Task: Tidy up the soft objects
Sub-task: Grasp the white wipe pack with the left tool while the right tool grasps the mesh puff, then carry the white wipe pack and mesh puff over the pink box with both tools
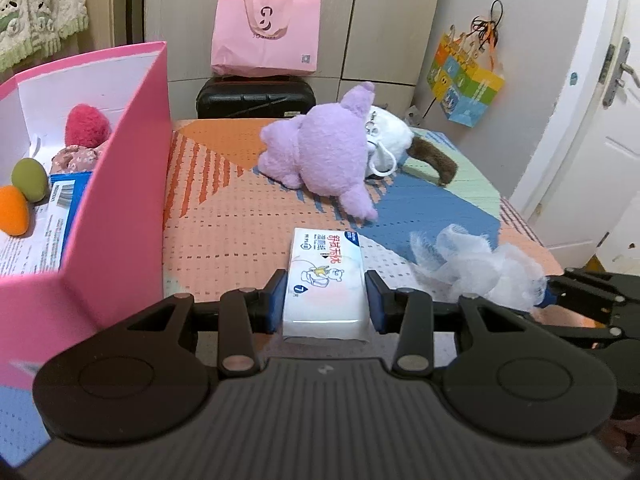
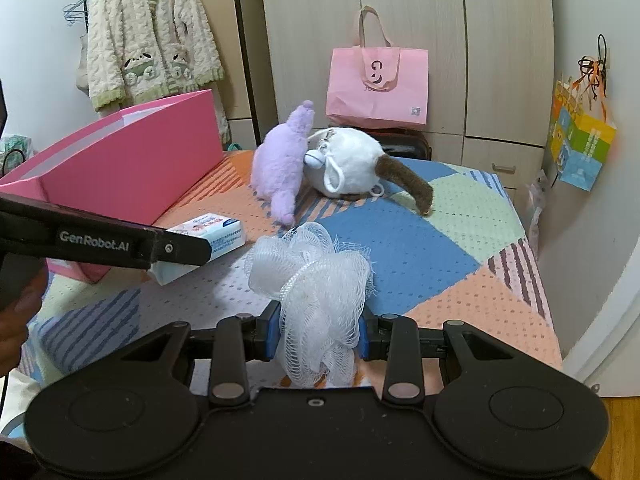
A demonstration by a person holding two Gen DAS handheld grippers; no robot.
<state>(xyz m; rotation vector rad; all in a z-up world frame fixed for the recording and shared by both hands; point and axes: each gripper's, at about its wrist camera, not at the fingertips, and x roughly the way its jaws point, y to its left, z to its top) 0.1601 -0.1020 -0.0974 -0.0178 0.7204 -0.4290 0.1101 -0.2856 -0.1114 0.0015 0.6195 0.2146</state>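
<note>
Leftmost, a pink box (image 1: pixel 120 184) stands at the left edge of the bed (image 1: pixel 224 216), holding a red ball (image 1: pixel 86 126), a green egg shape (image 1: pixel 29 180) and an orange one (image 1: pixel 14 210). Right of the box, the left gripper (image 1: pixel 326 300) is clenched on a white tissue pack (image 1: pixel 326 280); its blue pads (image 1: pixel 278 300) press both long sides of the pack, near the front edge of the bed. Beyond it, toward the far edge, a purple plush toy (image 1: pixel 320 152) lies touching a white plush toy (image 2: pixel 352 160) with a brown tail (image 2: pixel 412 186). Farther right, the right gripper (image 2: pixel 319 334) grasps a white mesh bath sponge (image 2: pixel 312 276), which bulges above and below the pads (image 2: pixel 273 334) over the bed's front part. Behind the bed, a pink tote bag (image 2: pixel 378 92) rests on a black case (image 1: pixel 256 98) before the wardrobe (image 2: pixel 440 40). At far right, a colourful paper bag (image 2: pixel 580 148) hangs on the wall.
</note>
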